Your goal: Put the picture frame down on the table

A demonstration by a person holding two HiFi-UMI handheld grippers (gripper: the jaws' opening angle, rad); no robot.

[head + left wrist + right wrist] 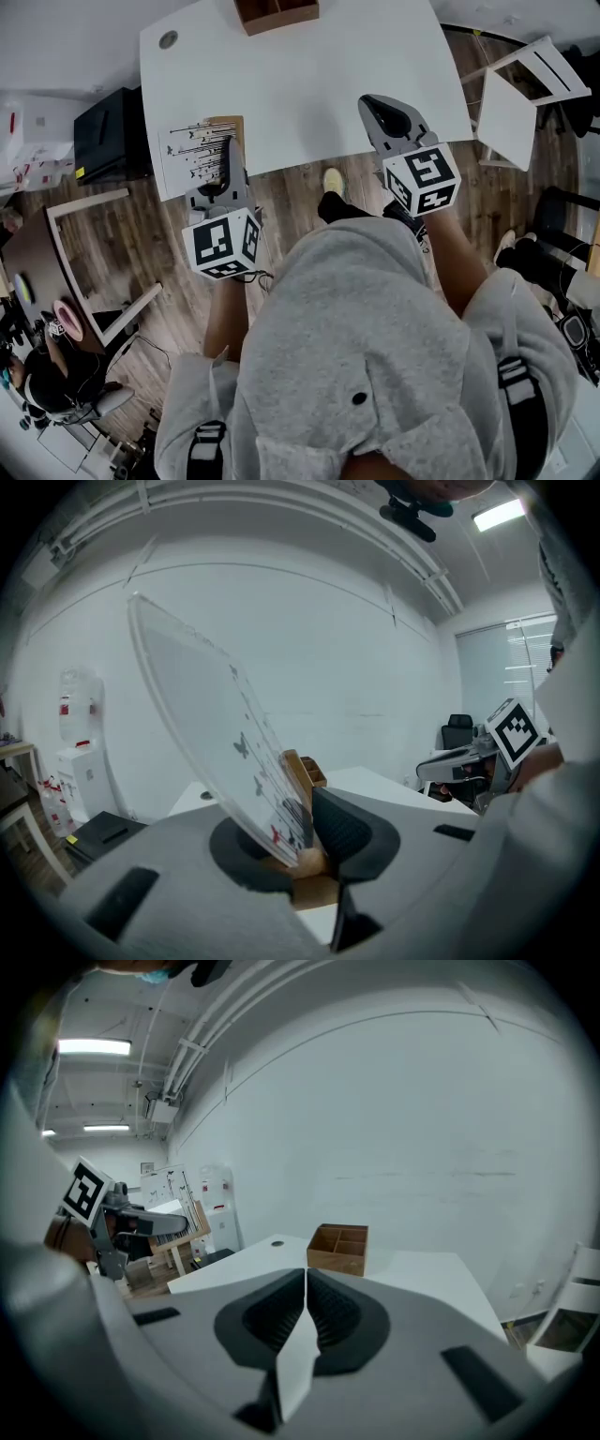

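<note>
L gripper (228, 157) is clamped on the picture frame (200, 154). L gripper view shows pads pinching its lower edge, clear pane on one side and wooden back on the other, so L gripper (305, 829) is carrying it. Frame (208, 728) rises up and to the left from the jaws, leaning back, long axis roughly along the line the gripper points. Head view puts it over the near-left corner of the white table (309, 84), printed face partly past the near edge. Can't tell if any edge touches the top; prob. held just above it. R gripper (379, 108) is at the near edge further right, well apart from the frame. R gripper (306, 1309) has jaws together w/ nothing between them, so L hand is the only one on the job. Key relation: open tabletop lies ahead of and below the frame, so the set-down likely wants it further in from the edge first, else it could tip off. Wooden box (277, 14) sits at the far edge, well clear. Only the R gripper view shows the box (337, 1249) is split into compartments. Only the head view shows the frame vs. the table edge, and only the L gripper view shows the grip itself.
</note>
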